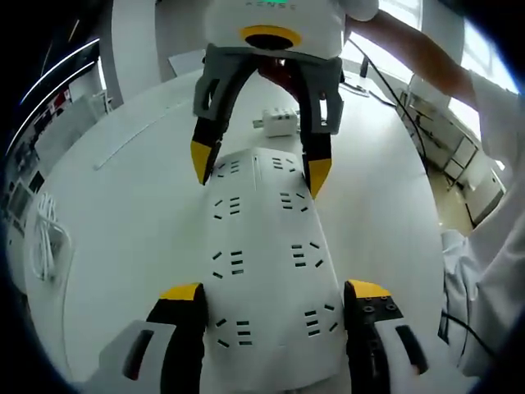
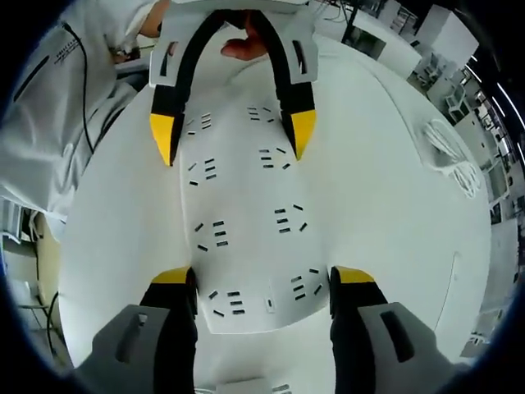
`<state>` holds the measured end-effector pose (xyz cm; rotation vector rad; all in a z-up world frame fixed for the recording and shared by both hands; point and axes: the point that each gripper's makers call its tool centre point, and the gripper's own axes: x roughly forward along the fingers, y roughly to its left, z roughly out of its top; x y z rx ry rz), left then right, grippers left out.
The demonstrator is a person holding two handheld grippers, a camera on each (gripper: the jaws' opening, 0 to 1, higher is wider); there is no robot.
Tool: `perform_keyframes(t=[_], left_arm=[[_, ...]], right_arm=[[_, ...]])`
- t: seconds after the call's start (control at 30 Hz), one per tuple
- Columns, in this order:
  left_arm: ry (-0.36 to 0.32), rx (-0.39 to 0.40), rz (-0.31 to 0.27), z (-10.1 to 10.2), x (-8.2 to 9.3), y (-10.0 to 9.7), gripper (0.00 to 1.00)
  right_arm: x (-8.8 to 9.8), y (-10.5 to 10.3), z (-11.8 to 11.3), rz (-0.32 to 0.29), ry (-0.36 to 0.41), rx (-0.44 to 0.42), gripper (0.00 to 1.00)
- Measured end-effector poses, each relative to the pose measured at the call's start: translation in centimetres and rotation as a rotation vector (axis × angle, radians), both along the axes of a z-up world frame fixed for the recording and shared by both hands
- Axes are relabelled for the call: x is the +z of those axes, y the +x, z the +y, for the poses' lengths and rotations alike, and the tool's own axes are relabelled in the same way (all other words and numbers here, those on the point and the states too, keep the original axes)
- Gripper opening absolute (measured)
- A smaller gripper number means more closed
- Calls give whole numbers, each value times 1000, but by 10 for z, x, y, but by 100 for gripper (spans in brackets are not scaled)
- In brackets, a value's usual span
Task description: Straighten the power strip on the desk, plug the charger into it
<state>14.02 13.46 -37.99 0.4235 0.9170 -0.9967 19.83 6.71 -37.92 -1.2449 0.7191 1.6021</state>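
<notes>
Charger [image 1: 276, 123] — perhaps — beyond power strip [image 1: 264, 254], cable coil [image 1: 45, 234] aside

Close above opposite ends of the power strip [image 1: 267, 254], facing each other along it, sharing strip and desk [image 1: 139, 205].

White power strip [image 1: 267, 254] lies flat on the worktop [image 1: 131, 205], sockets up; white charger [image 1: 277, 123] sits beyond its far end.
</notes>
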Motion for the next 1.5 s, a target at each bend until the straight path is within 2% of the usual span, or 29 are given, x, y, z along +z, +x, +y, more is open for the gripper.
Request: perform_keyframes(t=[0.1, 0.8, 1.1, 1.5], left_arm=[[-1, -1, 3, 1, 0, 4, 70], [3, -68, 3, -7, -1, -5, 70], [22, -118, 6, -10, -2, -5, 70], [14, -164, 1, -12, -1, -2, 70]], right_arm=[[0, 0, -1, 2, 3, -2, 64], [-1, -4, -8, 5, 19, -87, 64], [-1, -12, -12, -3, -9, -138, 64], [-1, -18, -17, -5, -20, -196, 64]])
